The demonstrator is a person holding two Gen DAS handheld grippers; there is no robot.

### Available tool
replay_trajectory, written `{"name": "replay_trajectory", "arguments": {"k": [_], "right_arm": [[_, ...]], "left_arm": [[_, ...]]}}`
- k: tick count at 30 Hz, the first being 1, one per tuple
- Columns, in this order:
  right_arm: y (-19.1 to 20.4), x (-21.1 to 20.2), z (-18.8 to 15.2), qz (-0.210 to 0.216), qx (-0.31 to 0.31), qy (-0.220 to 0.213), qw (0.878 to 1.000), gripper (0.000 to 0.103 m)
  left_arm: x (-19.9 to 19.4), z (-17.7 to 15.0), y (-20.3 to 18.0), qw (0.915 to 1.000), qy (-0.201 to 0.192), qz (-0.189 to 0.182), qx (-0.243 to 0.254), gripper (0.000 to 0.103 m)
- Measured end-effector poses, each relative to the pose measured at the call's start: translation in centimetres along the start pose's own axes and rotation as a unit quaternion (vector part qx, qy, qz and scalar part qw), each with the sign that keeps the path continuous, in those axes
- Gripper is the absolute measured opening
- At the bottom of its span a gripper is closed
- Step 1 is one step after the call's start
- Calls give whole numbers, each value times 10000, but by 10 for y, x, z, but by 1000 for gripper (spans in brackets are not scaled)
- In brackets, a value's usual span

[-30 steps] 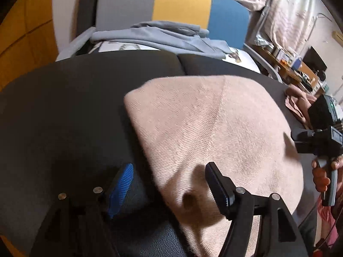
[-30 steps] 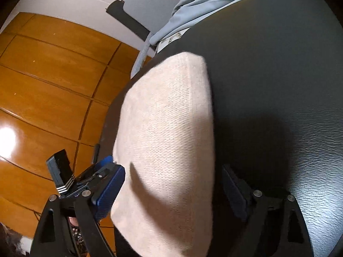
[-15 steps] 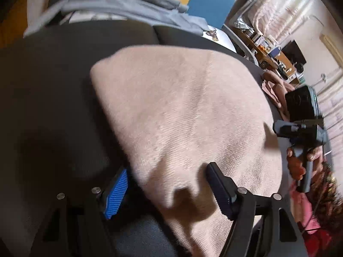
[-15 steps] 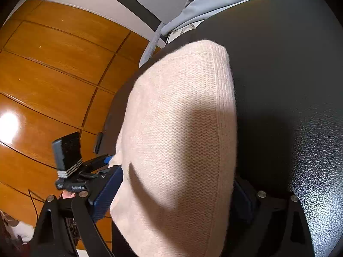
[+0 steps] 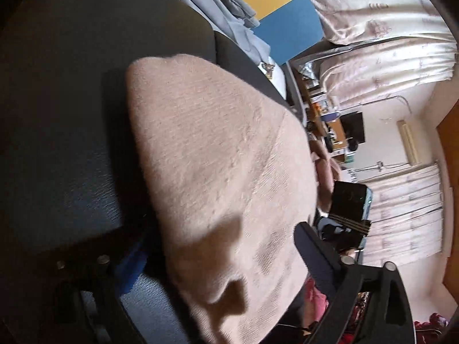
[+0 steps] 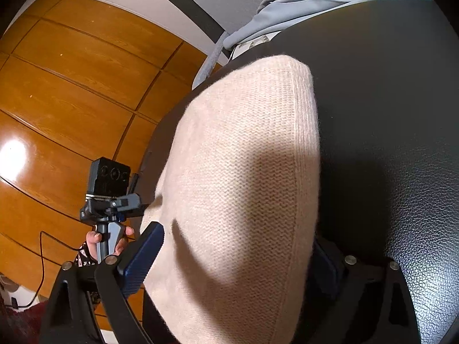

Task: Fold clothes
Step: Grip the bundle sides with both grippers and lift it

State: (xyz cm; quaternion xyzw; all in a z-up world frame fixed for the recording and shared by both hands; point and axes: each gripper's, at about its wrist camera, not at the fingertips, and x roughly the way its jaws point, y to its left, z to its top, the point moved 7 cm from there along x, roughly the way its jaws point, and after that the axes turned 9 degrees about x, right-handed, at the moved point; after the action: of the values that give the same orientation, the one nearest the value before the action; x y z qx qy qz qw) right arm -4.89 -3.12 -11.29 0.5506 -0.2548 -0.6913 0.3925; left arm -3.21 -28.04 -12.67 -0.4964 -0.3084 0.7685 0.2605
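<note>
A folded beige knit garment (image 5: pixel 218 154) lies on a black leather surface (image 5: pixel 57 114). My left gripper (image 5: pixel 223 261) hangs low over the garment's near end. Its jaws are opening and stand wide, with the garment lying between the fingers; the blue pad (image 5: pixel 132 269) sits partly tucked under the fabric's edge. In the right wrist view the same garment (image 6: pixel 243 172) fills the middle. My right gripper (image 6: pixel 235 263) straddles its near end, jaws wide, and its right pad is half hidden behind the fabric. Each gripper shows in the other's view: the right gripper's camera (image 5: pixel 348 203), and the left gripper's camera (image 6: pixel 110 183) with its hand.
A grey garment (image 6: pixel 301 5) lies on a chair with a yellow and blue back (image 5: pixel 287 23) beyond the black surface. A wooden floor (image 6: pixel 57 86) lies to the left of the surface's edge. Pale curtains (image 5: pixel 387 57) and a cluttered desk (image 5: pixel 330 120) stand to the right.
The left wrist view has rolled and sunk closer to the beige garment, and its fingers have spread wider. The right gripper has barely moved; the left gripper's camera has come nearer the garment.
</note>
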Motion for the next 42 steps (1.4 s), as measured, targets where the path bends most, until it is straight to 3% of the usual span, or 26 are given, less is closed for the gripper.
{"name": "replay_trajectory", "arguments": {"k": [6, 11, 14, 15, 16, 19, 21, 26, 29, 35, 42], "right_arm": [[-12, -18, -14, 57, 88, -33, 9999, 96], [-15, -22, -17, 17, 72, -67, 10000, 94], [-20, -26, -20, -250, -100, -163, 9995, 75], [-23, -28, -21, -320, -119, -204, 9992, 59], [-25, -30, -22, -263, -74, -220, 9994, 51], [-30, -37, -27, -130, 93, -319, 9994, 43], [-22, -40, -30, -326, -158, -403, 9985, 40], [13, -52, -34, -612, -716, -514, 9942, 36], [35, -63, -36, -526, -976, -534, 9924, 36], [99, -59, -42, -284, -1698, -364, 9844, 36], [180, 5, -53, 154, -2372, 174, 9712, 36]], "left_arm": [[10, 7, -12, 9979, 27, 368, 527, 102], [19, 5, -23, 9888, 91, 880, 1202, 102], [15, 6, -23, 9889, -144, 860, 1206, 101], [14, 6, -22, 9885, -273, 895, 1188, 97], [12, 6, -21, 9858, -396, 1066, 1237, 85], [9, 3, -21, 9773, -520, 1459, 1445, 58], [9, 1, -23, 9794, -538, 1384, 1372, 42], [1, -6, -35, 9748, -830, 1506, 1423, 34], [-23, -14, -43, 9737, -1176, 1399, 1361, 33], [-91, -28, -42, 9632, -1869, 1530, 1183, 33], [-197, -51, -8, 9350, -2605, 2252, 845, 33]]}}
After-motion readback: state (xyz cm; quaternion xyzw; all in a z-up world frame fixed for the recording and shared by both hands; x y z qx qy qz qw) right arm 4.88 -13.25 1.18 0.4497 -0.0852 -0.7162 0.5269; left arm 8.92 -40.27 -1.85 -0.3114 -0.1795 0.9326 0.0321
